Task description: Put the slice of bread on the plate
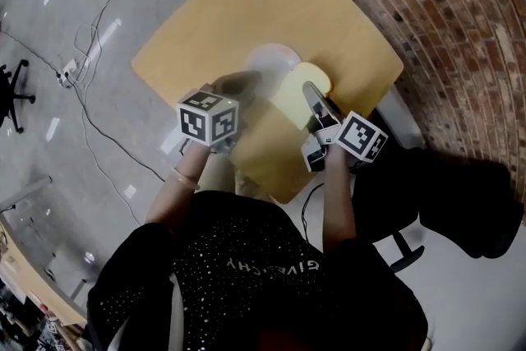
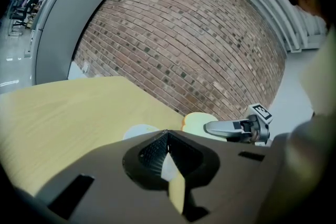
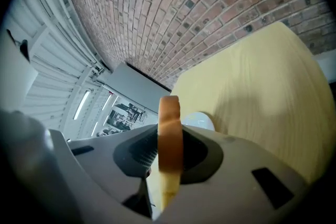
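Observation:
A slice of bread [image 1: 294, 93], pale with a brown crust, is held over the wooden table [image 1: 246, 12] at the right rim of the white plate [image 1: 271, 59]. My right gripper [image 1: 311, 94] is shut on it. In the right gripper view the slice [image 3: 169, 128] stands edge-on between the jaws, and the plate [image 3: 201, 121] shows just past it. My left gripper [image 1: 239, 84] hovers at the plate's near left side, shut and holding nothing. The left gripper view shows its own gripper [image 2: 168, 136] with the tips meeting, the plate [image 2: 137, 131] ahead, and the bread [image 2: 198, 123] under the right gripper [image 2: 223, 127].
A brick wall [image 1: 460, 29] runs along the table's far right side. A black chair [image 1: 460, 201] stands to the right of the person. Cables [image 1: 90, 53] lie on the grey floor to the left. The table's near corner [image 1: 283, 193] is close to the person's body.

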The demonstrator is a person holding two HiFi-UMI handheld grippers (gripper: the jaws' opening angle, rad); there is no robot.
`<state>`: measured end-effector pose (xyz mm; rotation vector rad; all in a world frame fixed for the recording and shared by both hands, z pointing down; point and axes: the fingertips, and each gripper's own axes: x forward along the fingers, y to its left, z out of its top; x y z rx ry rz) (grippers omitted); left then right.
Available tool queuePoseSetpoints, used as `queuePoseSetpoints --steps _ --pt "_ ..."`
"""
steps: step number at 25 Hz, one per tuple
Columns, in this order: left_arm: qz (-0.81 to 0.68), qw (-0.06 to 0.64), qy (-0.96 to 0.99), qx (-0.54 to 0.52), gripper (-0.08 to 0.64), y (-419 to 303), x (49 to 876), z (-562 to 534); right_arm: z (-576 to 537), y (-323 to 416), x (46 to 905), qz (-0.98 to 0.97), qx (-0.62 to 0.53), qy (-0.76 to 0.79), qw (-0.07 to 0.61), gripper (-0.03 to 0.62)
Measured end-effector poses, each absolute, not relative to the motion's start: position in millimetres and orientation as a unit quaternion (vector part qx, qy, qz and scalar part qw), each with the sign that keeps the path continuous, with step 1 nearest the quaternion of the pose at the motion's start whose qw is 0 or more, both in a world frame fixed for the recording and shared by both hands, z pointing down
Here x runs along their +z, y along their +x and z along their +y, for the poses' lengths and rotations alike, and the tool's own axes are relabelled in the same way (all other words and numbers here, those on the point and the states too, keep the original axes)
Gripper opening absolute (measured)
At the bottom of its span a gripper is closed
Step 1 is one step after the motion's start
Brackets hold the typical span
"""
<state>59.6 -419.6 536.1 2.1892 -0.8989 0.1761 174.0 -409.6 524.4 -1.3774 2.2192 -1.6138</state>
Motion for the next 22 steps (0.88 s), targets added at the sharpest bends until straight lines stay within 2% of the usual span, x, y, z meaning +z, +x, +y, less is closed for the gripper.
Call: queuePoseSetpoints --steps 10,22 --pt "-0.335 0.357 0.866 0.104 0.010 41 555 -452 -453 120 566 0.698 -0.584 -0.413 -0.018 0.098" --pt "-0.303 0.372 0.871 0.110 0.010 34 566 -461 -474 108 597 0.647 -0.627 -0.429 -0.058 0.098"
